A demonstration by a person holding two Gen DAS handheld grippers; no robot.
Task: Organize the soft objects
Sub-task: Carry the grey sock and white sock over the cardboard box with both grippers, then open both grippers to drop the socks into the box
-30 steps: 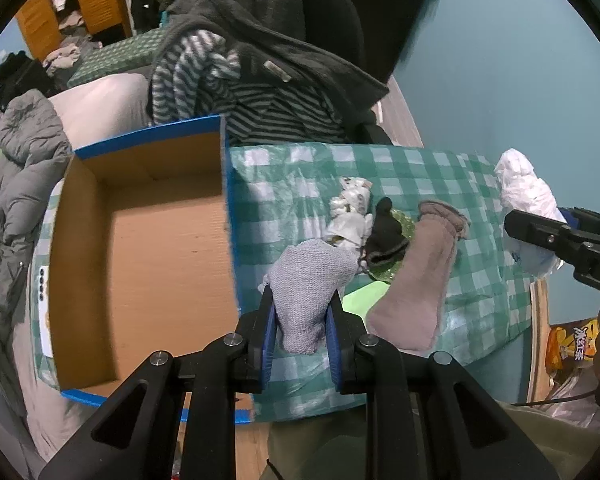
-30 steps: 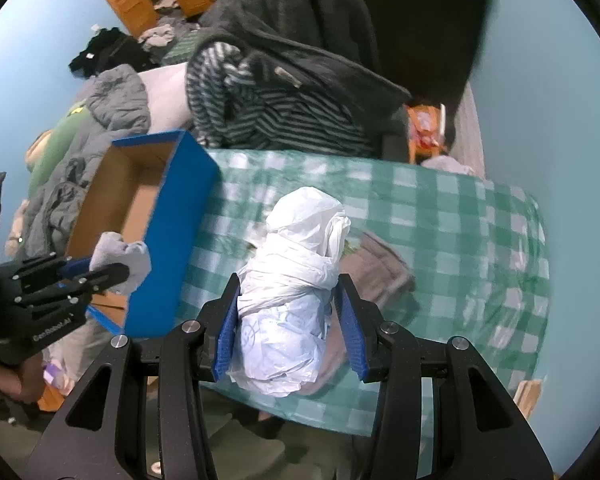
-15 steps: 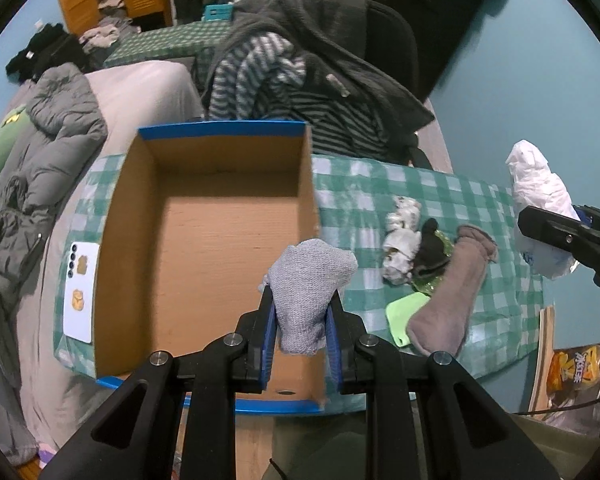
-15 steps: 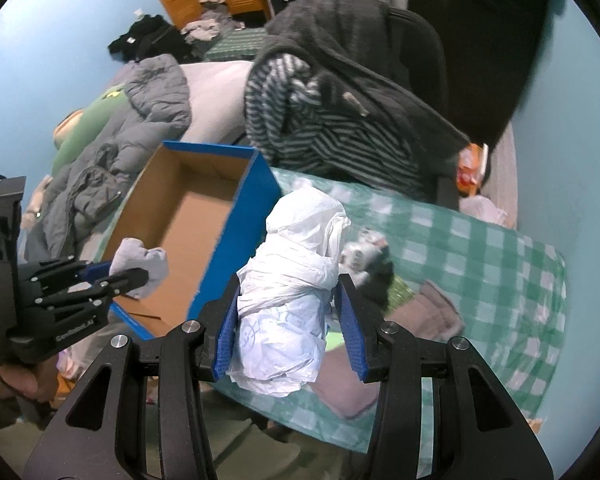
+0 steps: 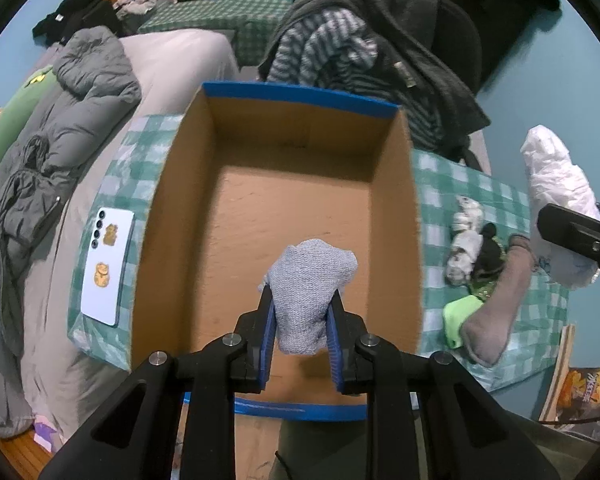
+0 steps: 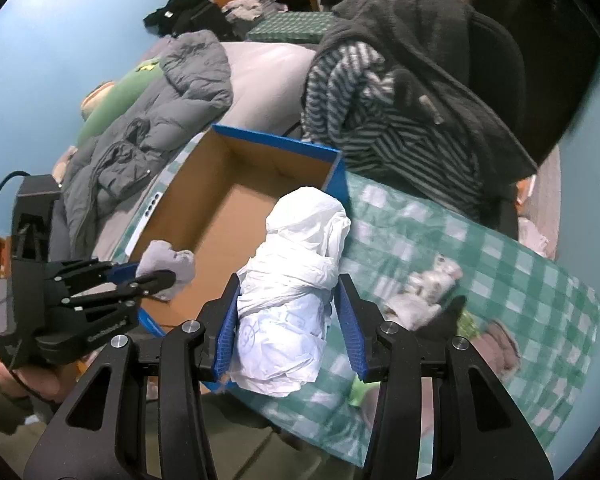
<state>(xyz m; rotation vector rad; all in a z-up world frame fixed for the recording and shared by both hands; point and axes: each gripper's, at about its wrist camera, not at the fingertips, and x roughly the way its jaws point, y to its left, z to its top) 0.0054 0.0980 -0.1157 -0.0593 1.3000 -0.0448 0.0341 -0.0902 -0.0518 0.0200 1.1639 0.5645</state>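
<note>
My left gripper point(image 5: 301, 308) is shut on a grey knitted cloth point(image 5: 310, 288) and holds it above the open cardboard box point(image 5: 396, 208) with blue rims. The cloth also shows in the right wrist view point(image 6: 166, 262), over the box's point(image 6: 336, 172) near end. My right gripper point(image 6: 290, 300) is shut on a white plastic-bag bundle point(image 6: 296, 280), held above the table beside the box's right wall; it shows at the right of the left wrist view point(image 5: 560, 200). A brown sock point(image 5: 496, 308), a white patterned roll point(image 5: 464, 248), a black item point(image 5: 488, 256) and a green cloth point(image 5: 454, 316) lie on the green checked tablecloth point(image 5: 440, 184).
A white phone point(image 5: 106, 264) lies on the cloth left of the box. A chair draped with striped and dark clothes point(image 5: 364, 52) stands behind the table. A grey jacket point(image 5: 60, 120) lies on the bed at left. A snack bag point(image 5: 580, 392) sits on the floor at right.
My left gripper has carried the grey cloth leftwards from over the table to over the box. My right gripper has moved the white bundle left, closer to the box.
</note>
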